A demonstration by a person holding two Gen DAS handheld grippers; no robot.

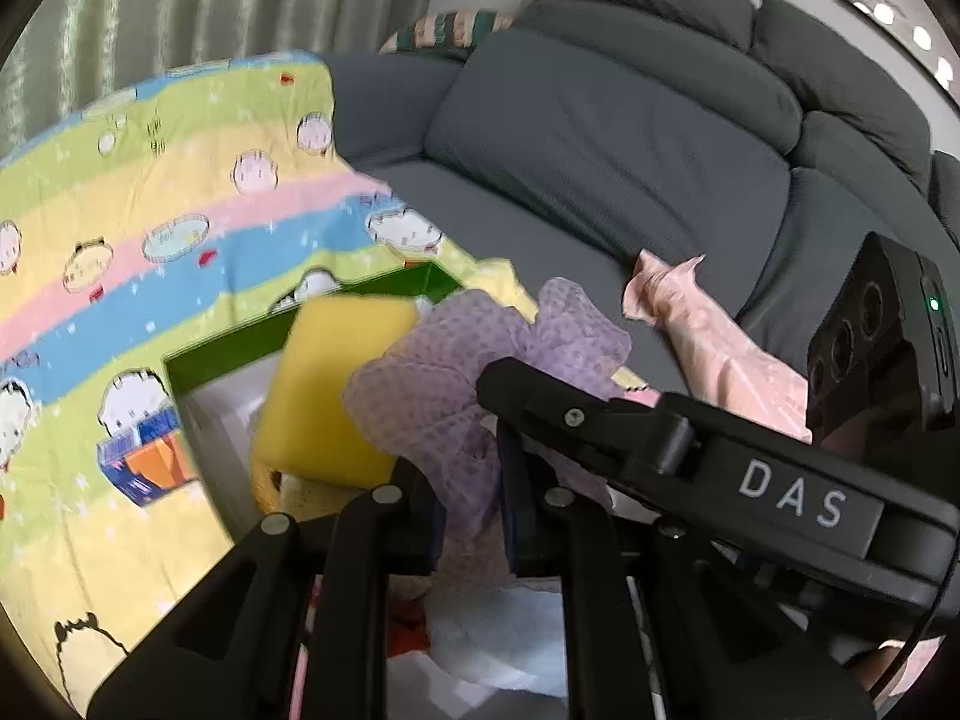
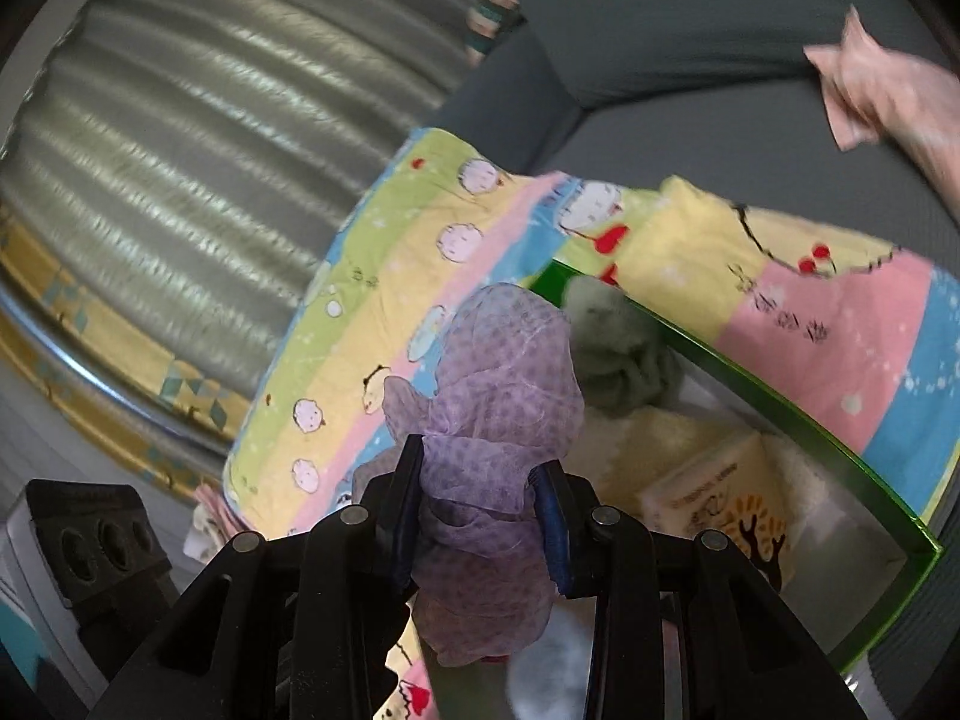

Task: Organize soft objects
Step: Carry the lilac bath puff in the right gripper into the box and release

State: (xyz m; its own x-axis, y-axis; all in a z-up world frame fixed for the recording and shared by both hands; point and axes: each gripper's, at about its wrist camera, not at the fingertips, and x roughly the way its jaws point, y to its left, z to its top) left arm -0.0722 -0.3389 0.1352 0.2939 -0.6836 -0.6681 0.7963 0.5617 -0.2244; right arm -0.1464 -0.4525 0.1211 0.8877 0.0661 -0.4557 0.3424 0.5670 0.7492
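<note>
purple dotted cloth (image 2: pixel 492 420) clamped between my right fingers (image 2: pixel 555 516) and pinched by my left fingers (image 1: pixel 522 516) too, above green-rimmed box (image 2: pixel 780 402); yellow sponge (image 1: pixel 336 390) alongside.

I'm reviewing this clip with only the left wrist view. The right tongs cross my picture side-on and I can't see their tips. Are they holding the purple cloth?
Observer: Yes. In the right wrist view the right tongs are closed on the bunched purple cloth, with a pad on each side.
Operator: The yellow sponge blocks my look into the green-rimmed box. What else is inside?
Observer: A grey-green fluffy cloth lies against its far wall.
Operator: Anything more?
Observer: A tissue pack with a tree print sits beside cream fuzzy fabric.
</note>
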